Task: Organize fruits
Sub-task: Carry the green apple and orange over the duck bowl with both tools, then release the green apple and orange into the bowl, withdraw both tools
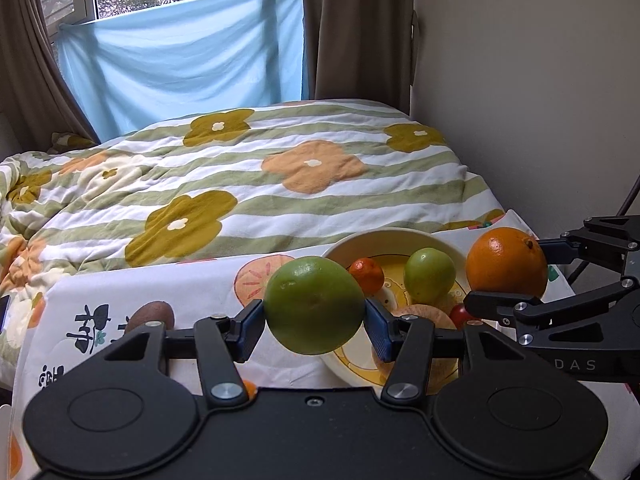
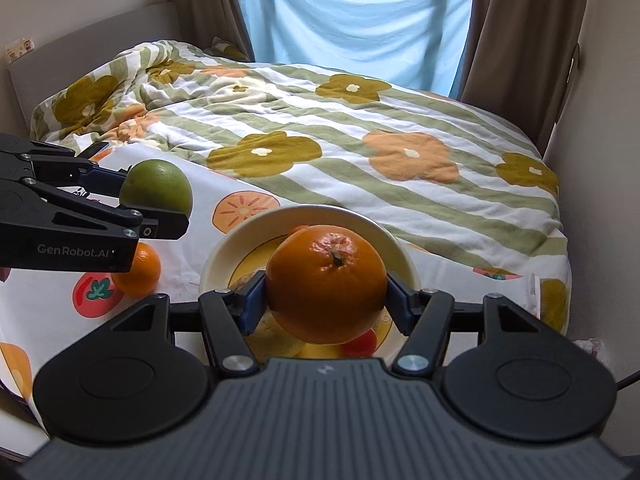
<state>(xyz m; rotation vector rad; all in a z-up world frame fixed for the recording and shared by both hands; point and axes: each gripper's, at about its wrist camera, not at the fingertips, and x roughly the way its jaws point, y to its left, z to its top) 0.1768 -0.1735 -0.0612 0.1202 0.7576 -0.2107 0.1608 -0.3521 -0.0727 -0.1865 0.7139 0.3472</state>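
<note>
My left gripper (image 1: 315, 322) is shut on a large green fruit (image 1: 315, 305) and holds it just left of the cream bowl (image 1: 376, 240). My right gripper (image 2: 326, 304) is shut on a big orange (image 2: 326, 284) and holds it over the bowl (image 2: 224, 252). The orange (image 1: 506, 263) also shows in the left wrist view, at the bowl's right rim. In the bowl lie a small green fruit (image 1: 429, 276), a small mandarin (image 1: 367, 275), a pale apple (image 1: 424, 316) and a red fruit (image 1: 459, 314). The green fruit (image 2: 157, 189) shows in the right wrist view too.
A mandarin (image 2: 140, 270) lies on the fruit-print cloth (image 2: 48, 320) left of the bowl. A brown kiwi (image 1: 154, 315) lies further left. A bed with a flowered quilt (image 1: 240, 184) lies beyond. The wall (image 1: 540, 100) is close on the right.
</note>
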